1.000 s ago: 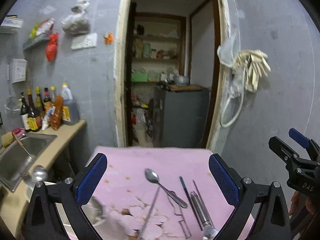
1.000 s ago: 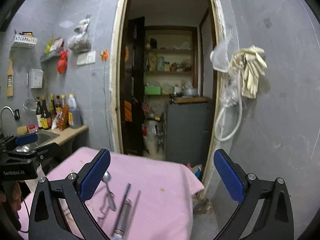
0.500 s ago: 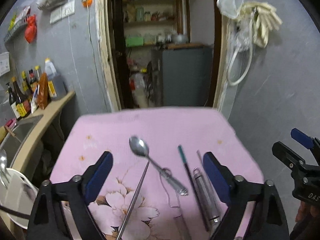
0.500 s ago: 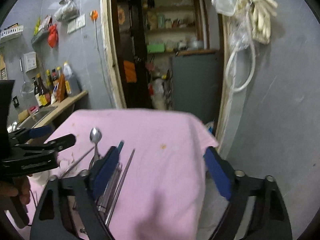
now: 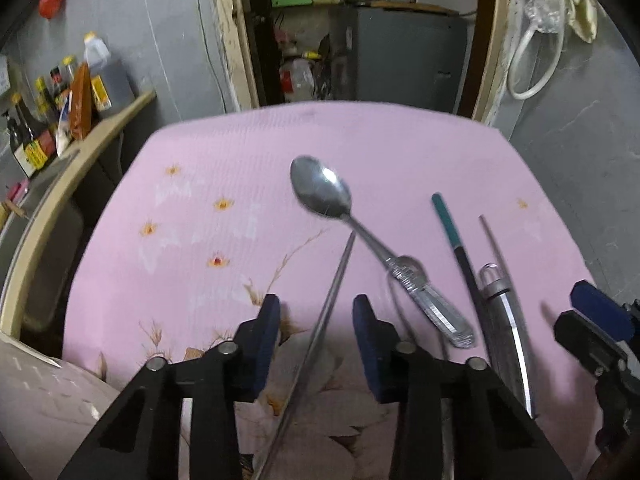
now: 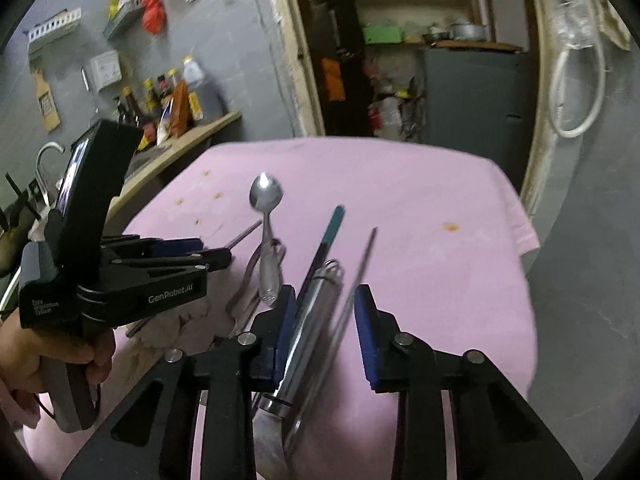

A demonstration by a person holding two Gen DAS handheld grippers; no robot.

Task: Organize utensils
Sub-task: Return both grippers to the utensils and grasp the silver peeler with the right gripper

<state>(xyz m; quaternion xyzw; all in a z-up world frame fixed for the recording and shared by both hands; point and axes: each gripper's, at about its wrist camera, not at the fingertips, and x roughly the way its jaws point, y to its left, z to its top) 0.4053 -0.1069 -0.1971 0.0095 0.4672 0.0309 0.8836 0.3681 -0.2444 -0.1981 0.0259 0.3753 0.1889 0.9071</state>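
Several utensils lie on a pink flowered cloth [image 5: 208, 184]. A metal spoon [image 5: 322, 192] points away, bowl far. A thin metal chopstick [image 5: 320, 332] runs between the fingers of my left gripper [image 5: 316, 320], which is partly closed around it without touching it. A teal-tipped black stick [image 5: 446, 220], a knife [image 5: 502, 320] and a thin metal rod [image 5: 496, 244] lie to the right. My right gripper [image 6: 324, 312] is partly closed over the knife handle [image 6: 308, 320] and the thin rod [image 6: 360, 264], not gripping. The spoon [image 6: 266, 194] shows beyond it.
A counter with sauce bottles [image 5: 68, 100] and a sink [image 6: 44, 160] stands at the left. A doorway to a storeroom with a grey cabinet [image 5: 400, 52] is behind the table. A grey wall with a white hose [image 5: 532, 72] is at the right. The cloth's right edge [image 6: 524, 240] drops off.
Both grippers have tilted down and moved close over the utensils. Both jaws have narrowed from wide open to a small gap, the left around the chopstick, the right around the knife and rod.
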